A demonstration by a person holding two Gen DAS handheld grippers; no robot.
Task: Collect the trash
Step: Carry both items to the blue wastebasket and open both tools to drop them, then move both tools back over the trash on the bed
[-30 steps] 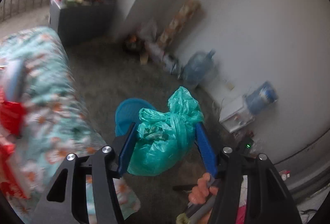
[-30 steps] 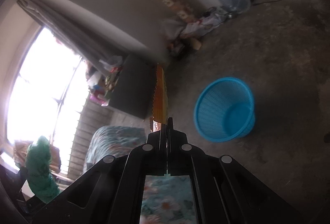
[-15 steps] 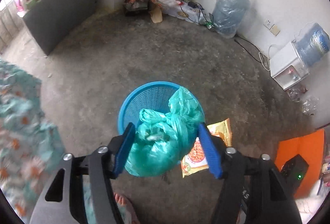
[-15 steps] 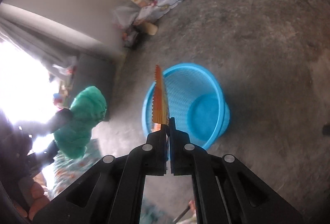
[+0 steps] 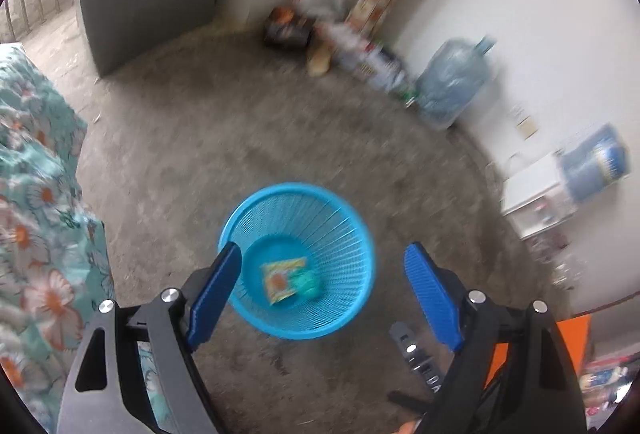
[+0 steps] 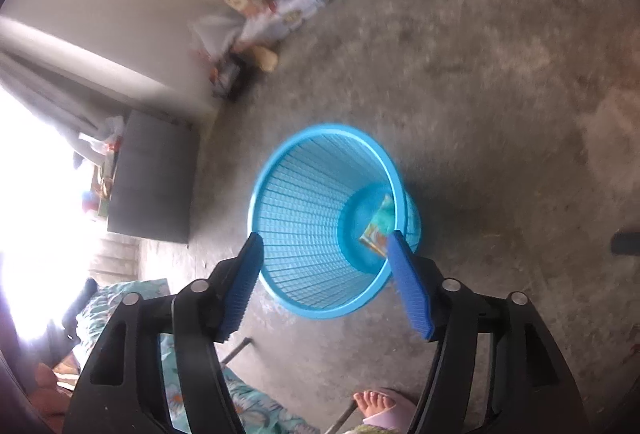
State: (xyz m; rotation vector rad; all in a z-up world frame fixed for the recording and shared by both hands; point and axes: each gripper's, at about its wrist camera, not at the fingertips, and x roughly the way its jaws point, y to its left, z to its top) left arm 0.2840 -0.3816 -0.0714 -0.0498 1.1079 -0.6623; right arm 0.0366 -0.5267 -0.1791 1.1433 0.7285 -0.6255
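Down in the blue basket (image 5: 348, 234) now lie the green bag (image 5: 306, 282) and snack packet (image 5: 280, 276); both tongs, left (image 5: 324, 294) and right (image 6: 326, 286), have just been opening and stand wide, empty.

Left hand-held gripper (image 5: 322, 284): angled downward, jaws just opened wide, nothing between. Right hand-held gripper (image 6: 326, 280): same, jaws just opened, empty.

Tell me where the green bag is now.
The green bag lies at the bottom of the blue basket, right of the snack packet in the left wrist view.
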